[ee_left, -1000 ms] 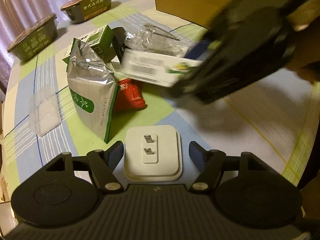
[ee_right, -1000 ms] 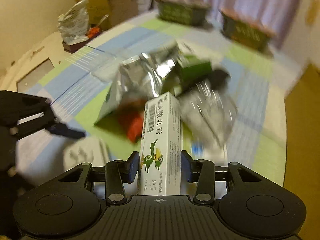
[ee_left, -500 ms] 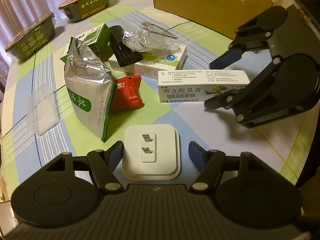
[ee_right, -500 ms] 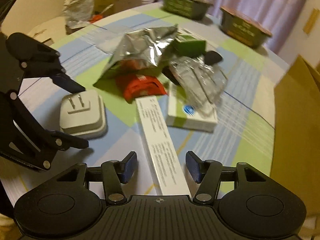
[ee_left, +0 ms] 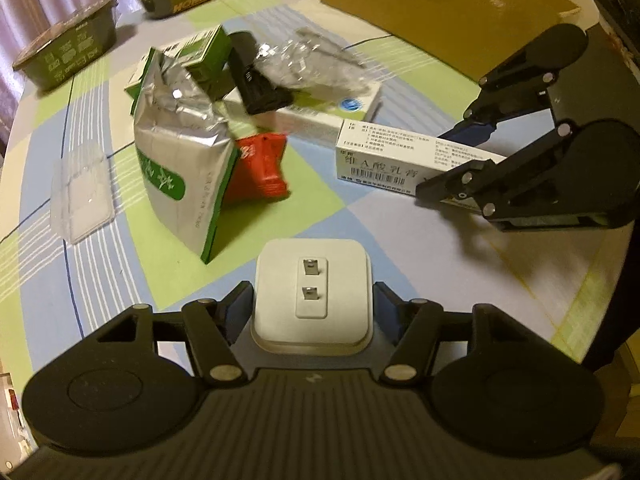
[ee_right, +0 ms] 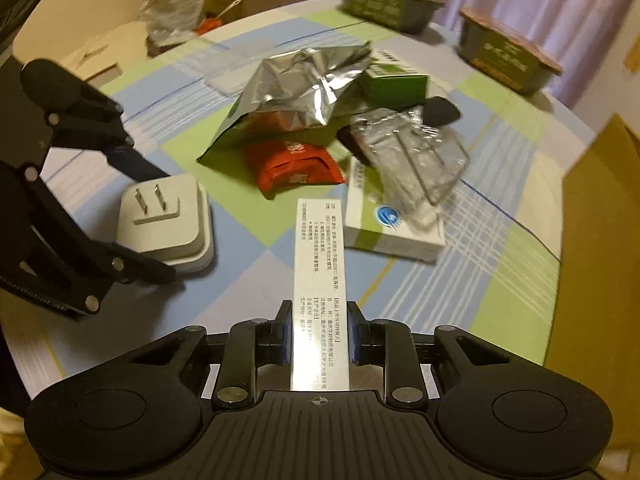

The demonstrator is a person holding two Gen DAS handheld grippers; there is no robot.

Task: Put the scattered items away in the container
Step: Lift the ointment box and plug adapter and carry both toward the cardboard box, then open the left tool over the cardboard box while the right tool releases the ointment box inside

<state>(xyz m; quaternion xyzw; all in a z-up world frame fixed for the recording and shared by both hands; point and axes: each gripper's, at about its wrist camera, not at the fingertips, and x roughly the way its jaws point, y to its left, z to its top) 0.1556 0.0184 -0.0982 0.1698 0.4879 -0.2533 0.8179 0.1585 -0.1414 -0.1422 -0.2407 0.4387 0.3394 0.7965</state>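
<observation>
Pickup step under way: right gripper [ee_right: 317, 334] pinched shut on the long white ointment box [ee_right: 319, 280] on the tablecloth, left gripper [ee_left: 313, 306] parted astride the white plug adapter [ee_left: 312, 280], lift toward the cardboard container [ee_left: 432, 12] next.

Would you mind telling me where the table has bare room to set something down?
Bare cloth lies right of the adapter, below the right gripper, and between the clear tray and the green tubs. The middle is crowded: foil bag, red packet and boxes overlap.
</observation>
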